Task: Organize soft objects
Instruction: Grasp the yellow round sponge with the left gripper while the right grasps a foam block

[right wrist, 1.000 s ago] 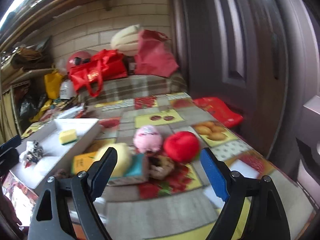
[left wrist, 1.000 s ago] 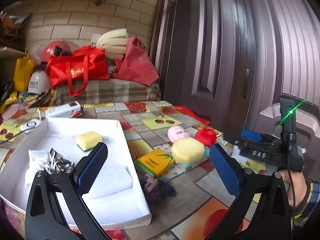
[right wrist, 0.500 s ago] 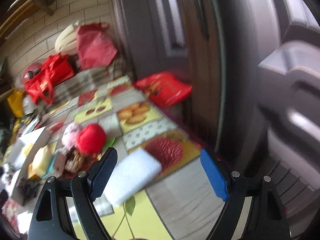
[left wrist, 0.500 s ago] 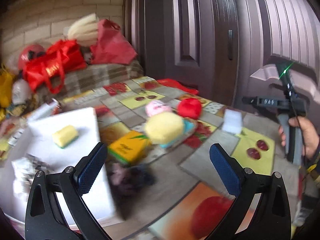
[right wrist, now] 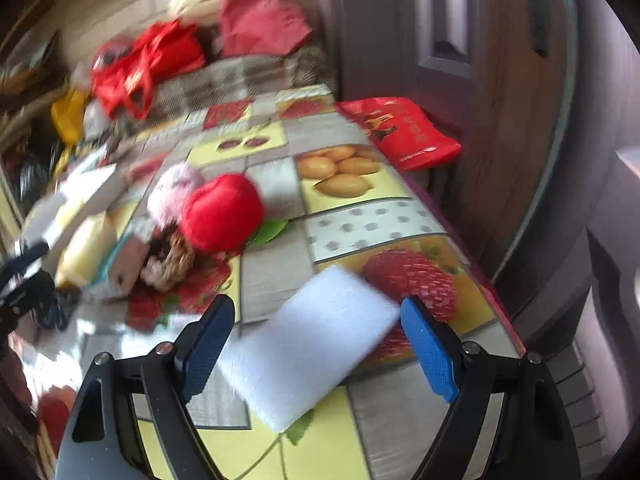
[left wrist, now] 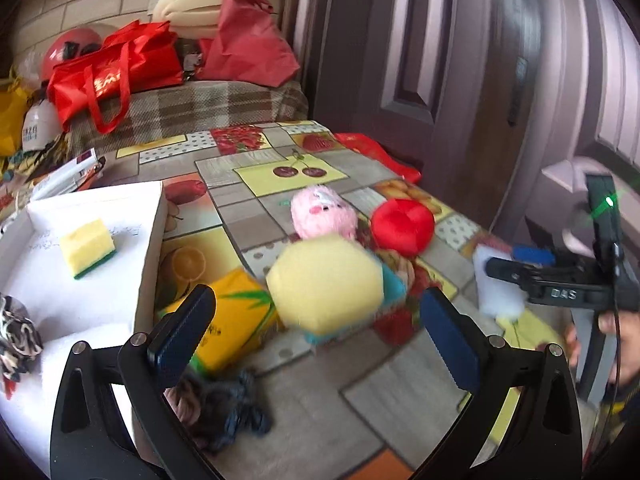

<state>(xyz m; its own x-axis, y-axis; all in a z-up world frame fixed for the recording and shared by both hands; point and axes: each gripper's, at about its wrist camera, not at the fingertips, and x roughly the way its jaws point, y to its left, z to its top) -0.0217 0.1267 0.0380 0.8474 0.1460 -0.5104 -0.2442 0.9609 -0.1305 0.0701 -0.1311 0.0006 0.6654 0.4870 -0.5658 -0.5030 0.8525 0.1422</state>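
Observation:
My left gripper [left wrist: 316, 328] is open, with a round yellow sponge [left wrist: 326, 282] lying between and just beyond its fingers. Behind the sponge sit a pink plush [left wrist: 322, 212] and a red plush [left wrist: 402, 226]. A white box [left wrist: 148, 248] at the left holds a yellow-green sponge [left wrist: 88, 246] and white foam. My right gripper [right wrist: 316, 344] is open over a white foam pad [right wrist: 310, 354] on the table; it also shows in the left wrist view [left wrist: 532, 264]. The red plush [right wrist: 220, 210] and pink plush [right wrist: 174, 188] lie further off.
A yellow tissue pack [left wrist: 230, 320] and a dark rope knot [left wrist: 224, 408] lie by the box. A woven rope toy [right wrist: 168, 260] sits by the red plush. A red bag [right wrist: 400, 130] hangs off the table's far right edge. The door is close on the right.
My left gripper has moved closer to the yellow sponge. My right gripper has swung back left and down over the white foam pad.

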